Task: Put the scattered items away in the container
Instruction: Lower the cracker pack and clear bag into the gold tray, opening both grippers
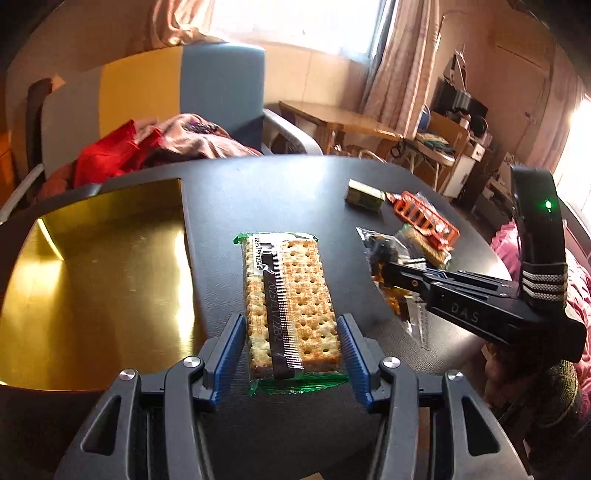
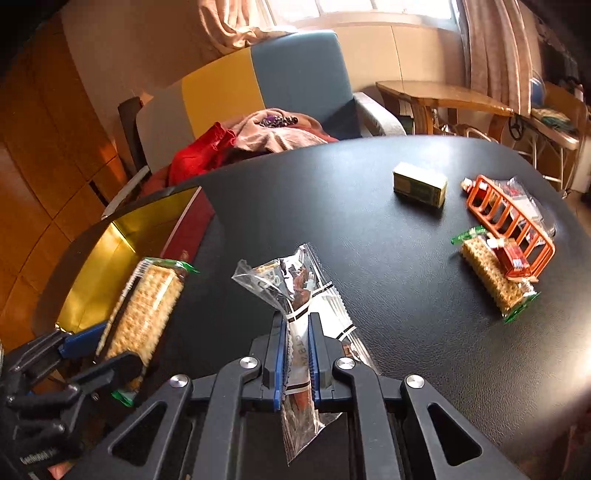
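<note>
Sunlight pouring through a curtained window (image 2: 369, 9), a blue, yellow and grey armchair (image 2: 258, 85) sitting behind the black table (image 2: 369, 229), clothes (image 2: 258, 136) lying heaped on it, a wooden side table (image 2: 439, 96) standing beyond.

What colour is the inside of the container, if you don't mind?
Shiny gold; the container shows best in the left wrist view.

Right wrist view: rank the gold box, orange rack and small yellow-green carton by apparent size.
1. Gold box, partly hidden by held crackers.
2. Orange rack.
3. Small carton.
Box sits nearer the camera, so true sizes are uncertain.
</note>
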A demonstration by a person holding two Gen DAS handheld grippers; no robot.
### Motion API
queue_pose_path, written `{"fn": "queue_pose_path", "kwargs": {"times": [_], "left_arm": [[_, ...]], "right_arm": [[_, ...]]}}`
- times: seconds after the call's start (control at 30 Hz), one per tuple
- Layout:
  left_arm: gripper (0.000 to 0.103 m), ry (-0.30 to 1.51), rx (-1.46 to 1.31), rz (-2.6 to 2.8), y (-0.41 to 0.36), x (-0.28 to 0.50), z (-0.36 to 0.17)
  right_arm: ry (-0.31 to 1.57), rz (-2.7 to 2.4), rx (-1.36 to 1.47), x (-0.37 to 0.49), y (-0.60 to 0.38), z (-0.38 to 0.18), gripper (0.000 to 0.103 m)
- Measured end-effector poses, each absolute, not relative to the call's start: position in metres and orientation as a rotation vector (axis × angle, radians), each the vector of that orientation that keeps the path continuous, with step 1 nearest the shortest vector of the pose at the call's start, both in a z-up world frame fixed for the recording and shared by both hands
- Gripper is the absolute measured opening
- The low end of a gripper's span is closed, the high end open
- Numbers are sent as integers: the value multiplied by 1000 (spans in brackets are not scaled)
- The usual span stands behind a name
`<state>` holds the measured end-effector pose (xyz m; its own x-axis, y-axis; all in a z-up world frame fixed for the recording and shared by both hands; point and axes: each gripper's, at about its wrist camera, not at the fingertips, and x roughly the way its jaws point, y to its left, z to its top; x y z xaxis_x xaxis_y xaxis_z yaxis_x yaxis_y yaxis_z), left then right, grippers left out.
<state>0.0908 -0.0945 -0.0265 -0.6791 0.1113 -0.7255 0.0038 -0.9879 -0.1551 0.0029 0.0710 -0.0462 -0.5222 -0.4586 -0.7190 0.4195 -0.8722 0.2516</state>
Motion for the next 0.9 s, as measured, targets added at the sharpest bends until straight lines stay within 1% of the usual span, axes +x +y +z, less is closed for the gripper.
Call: {"fn": "queue_pose_path", "kwargs": {"times": [0.23, 0.53, 0.9], "left_arm": [[53, -308, -1219, 2935, -141, 106, -15], [53, -416, -1227, 3069, -201, 118, -13], [53, -477, -1282, 3153, -249, 118, -24]], "right_arm": [[-31, -2331, 1034, 16, 38, -14, 11], [38, -2204, 924, 26, -39, 15, 11], [144, -2073, 901, 36, -121, 12, 11]]}}
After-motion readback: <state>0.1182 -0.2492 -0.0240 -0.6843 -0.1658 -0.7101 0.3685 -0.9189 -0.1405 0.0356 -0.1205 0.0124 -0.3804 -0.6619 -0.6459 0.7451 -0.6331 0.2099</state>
